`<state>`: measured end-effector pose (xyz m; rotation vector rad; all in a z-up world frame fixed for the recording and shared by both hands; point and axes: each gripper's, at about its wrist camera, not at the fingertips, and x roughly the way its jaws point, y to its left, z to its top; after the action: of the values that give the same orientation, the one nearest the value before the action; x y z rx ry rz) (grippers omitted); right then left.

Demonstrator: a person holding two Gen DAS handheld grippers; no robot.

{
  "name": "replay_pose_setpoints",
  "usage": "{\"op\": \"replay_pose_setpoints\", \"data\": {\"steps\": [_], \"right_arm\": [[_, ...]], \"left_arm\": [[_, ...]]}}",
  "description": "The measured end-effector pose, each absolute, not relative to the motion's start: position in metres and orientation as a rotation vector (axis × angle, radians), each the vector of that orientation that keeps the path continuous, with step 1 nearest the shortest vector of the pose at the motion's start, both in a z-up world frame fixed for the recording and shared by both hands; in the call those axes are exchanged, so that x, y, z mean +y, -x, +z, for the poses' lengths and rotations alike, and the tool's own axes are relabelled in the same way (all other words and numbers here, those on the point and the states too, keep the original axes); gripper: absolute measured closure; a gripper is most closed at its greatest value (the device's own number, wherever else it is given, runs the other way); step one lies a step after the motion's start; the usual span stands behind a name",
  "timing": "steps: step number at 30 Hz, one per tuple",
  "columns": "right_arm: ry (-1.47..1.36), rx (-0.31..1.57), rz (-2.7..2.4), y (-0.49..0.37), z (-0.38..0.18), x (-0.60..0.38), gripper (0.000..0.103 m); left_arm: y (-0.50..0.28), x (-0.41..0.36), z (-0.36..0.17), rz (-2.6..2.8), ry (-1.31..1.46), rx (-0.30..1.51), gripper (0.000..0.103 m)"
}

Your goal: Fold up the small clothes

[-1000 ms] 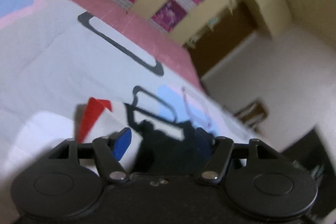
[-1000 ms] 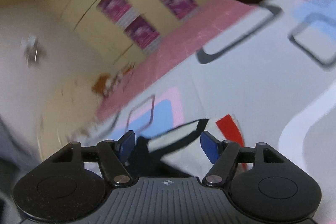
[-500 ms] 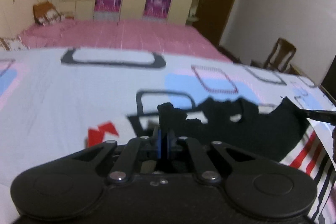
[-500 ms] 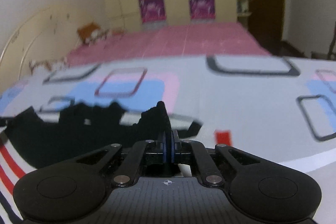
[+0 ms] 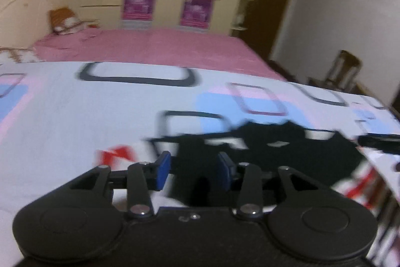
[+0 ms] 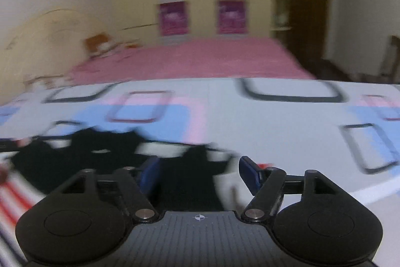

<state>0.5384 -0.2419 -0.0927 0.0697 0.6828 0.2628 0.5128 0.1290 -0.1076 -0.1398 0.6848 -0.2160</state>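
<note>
A small black garment lies spread on the patterned white bed cover. In the left wrist view my left gripper is open, its blue pads apart over the garment's left end. In the right wrist view the same garment stretches leftward, and my right gripper is open over its right end. Neither gripper holds cloth. The tip of the right gripper shows at the right edge of the left wrist view. Both views are blurred.
A pink bedspread covers the far part of the bed, with a pillow by the headboard. Yellow wardrobes with magenta posters stand behind. A brown door and a wooden chair are at the right.
Half a second ago both grippers were shut on the ends of the black garment. Now both have opened and let it go onto the bed.
</note>
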Motion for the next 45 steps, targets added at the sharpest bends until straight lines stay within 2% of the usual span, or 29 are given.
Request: {"op": "replay_pose_setpoints", "data": {"steps": [1, 2, 3, 4, 6, 10, 14, 20, 25, 34, 36, 41, 45], "right_arm": [[-0.06, 0.698, 0.314, -0.539, -0.093, -0.227, 0.046], [-0.041, 0.718, 0.367, -0.54, -0.096, -0.211, 0.049], [-0.013, 0.742, 0.398, -0.542, -0.1, -0.194, 0.049], [0.023, 0.758, 0.418, -0.543, -0.106, -0.178, 0.049], [0.068, 0.765, 0.444, -0.541, -0.116, -0.157, 0.049], [0.137, 0.748, 0.282, -0.542, -0.121, -0.186, 0.049], [0.047, 0.79, 0.141, -0.546, -0.123, -0.245, 0.049], [0.028, 0.715, 0.356, -0.51, -0.087, -0.2, 0.049], [0.146, 0.795, 0.495, -0.482, -0.113, -0.155, 0.049], [0.069, 0.83, 0.209, -0.461, -0.119, -0.244, 0.049], [0.127, 0.819, 0.2, -0.456, -0.113, -0.23, 0.049], [0.073, 0.761, 0.324, -0.43, -0.088, -0.191, 0.049], [0.122, 0.809, 0.393, -0.42, -0.103, -0.153, 0.049]], "left_arm": [[-0.511, 0.114, -0.108, -0.25, 0.122, 0.698, 0.063], [-0.512, 0.097, -0.11, -0.284, 0.102, 0.716, 0.062], [-0.514, 0.08, -0.113, -0.315, 0.082, 0.735, 0.056], [-0.516, 0.066, -0.116, -0.324, 0.061, 0.752, 0.042], [-0.519, 0.054, -0.125, -0.314, 0.033, 0.747, 0.035], [-0.51, 0.084, -0.13, -0.201, -0.061, 0.735, 0.039], [-0.506, 0.107, -0.127, -0.22, -0.048, 0.74, 0.041], [-0.474, 0.056, -0.104, -0.309, -0.058, 0.685, 0.04], [-0.45, 0.029, -0.127, -0.328, -0.058, 0.738, 0.037], [-0.419, 0.109, -0.126, -0.191, -0.031, 0.742, 0.037], [-0.414, 0.098, -0.118, -0.162, -0.069, 0.736, 0.042], [-0.39, 0.049, -0.104, -0.23, -0.061, 0.674, 0.042], [-0.383, 0.02, -0.119, -0.258, -0.082, 0.721, 0.042]]}}
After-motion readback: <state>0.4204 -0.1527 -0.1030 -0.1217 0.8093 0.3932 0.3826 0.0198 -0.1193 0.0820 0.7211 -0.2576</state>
